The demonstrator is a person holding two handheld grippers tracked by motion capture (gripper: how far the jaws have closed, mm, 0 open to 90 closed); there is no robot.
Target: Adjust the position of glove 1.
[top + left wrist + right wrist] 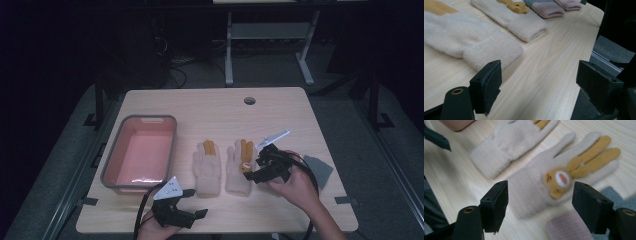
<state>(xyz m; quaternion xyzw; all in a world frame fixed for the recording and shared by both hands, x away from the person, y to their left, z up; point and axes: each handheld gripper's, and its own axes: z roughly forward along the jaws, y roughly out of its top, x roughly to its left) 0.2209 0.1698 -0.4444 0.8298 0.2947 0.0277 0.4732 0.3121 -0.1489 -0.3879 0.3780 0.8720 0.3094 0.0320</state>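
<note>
Two cream knit gloves with orange fingers lie palm-down side by side in the middle of the table: the left glove [207, 167] and the right glove [239, 167]. The right glove [541, 182] carries an orange rabbit face. My right gripper [253, 167] hovers open over that glove's right edge, and in the right gripper view [540, 188] the glove lies between the spread jaws. My left gripper [196, 203] is open near the table's front edge, just below the left glove's cuff [491, 50]; nothing sits between its jaws [539, 71].
A pink basin with a grey rim [112, 150] stands at the left. A grey knit piece [320, 170] lies right of the right hand, and a pink knit piece [566, 227] lies beside it. The table's front edge [584, 65] is close to the left gripper.
</note>
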